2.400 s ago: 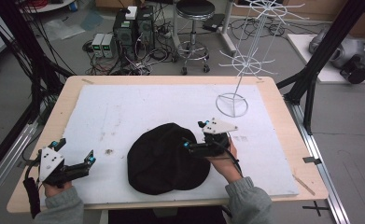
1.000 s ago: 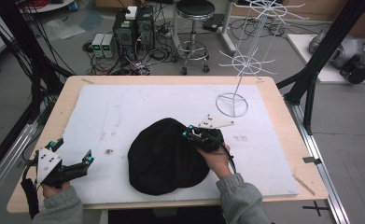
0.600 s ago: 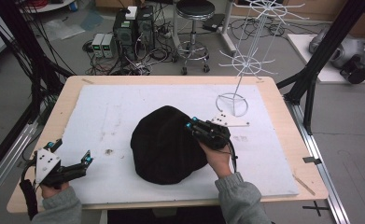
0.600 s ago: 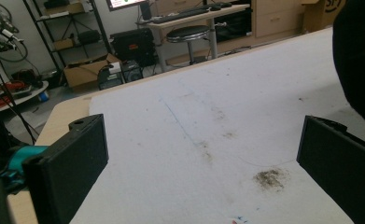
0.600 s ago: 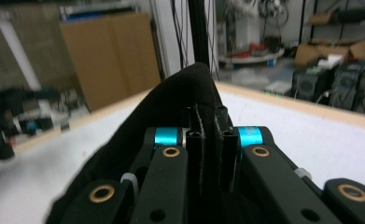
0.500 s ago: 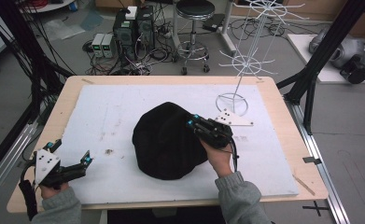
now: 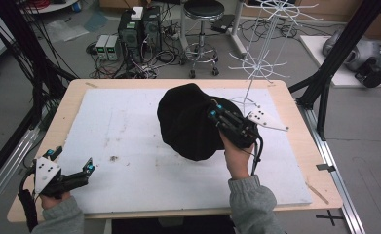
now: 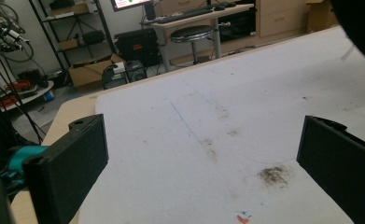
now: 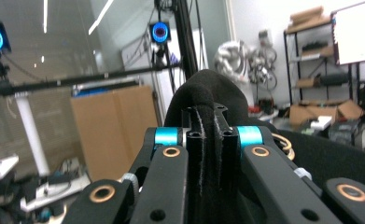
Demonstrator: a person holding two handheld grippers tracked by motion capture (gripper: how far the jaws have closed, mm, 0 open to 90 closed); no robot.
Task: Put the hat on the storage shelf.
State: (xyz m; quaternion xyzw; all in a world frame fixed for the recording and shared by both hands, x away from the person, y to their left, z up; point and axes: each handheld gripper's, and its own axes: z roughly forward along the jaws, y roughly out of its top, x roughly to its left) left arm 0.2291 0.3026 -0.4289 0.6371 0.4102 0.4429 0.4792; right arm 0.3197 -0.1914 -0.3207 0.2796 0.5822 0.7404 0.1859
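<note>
Overall, largest first, all placed against the white mat:
Table [image 7: 319, 195]: pale wood top; its rim shows around the white mat on every side.
White mat [image 7: 129, 122]: covers most of the table; faint scuffs and a dark smudge [image 7: 114, 158] mark its near left part. In the left gripper view the mat [image 8: 245, 93] runs away between the two jaws, with the smudge [image 8: 272, 173] just inside the right-hand jaw.
Black hat [image 7: 188, 122]: hangs lifted over the mat's far middle, to the right of centre, drooping down from the pinched edge at its right side. In the right gripper view a fold of it [image 9: 208, 93] rises straight up out of the closed jaws.
Wire rack [image 7: 261, 53]: white, stands on the mat's far right corner area, just beyond the hat and the right hand.
Right gripper [image 7: 217, 113]: over the mat's right half, clenched tight on the hat's edge; the grey-sleeved hand [image 7: 237, 156] holds it from the near side.
Left gripper [image 7: 71, 163]: at the mat's near left corner, jaws spread wide apart with nothing between them, well apart from the hat.
</note>
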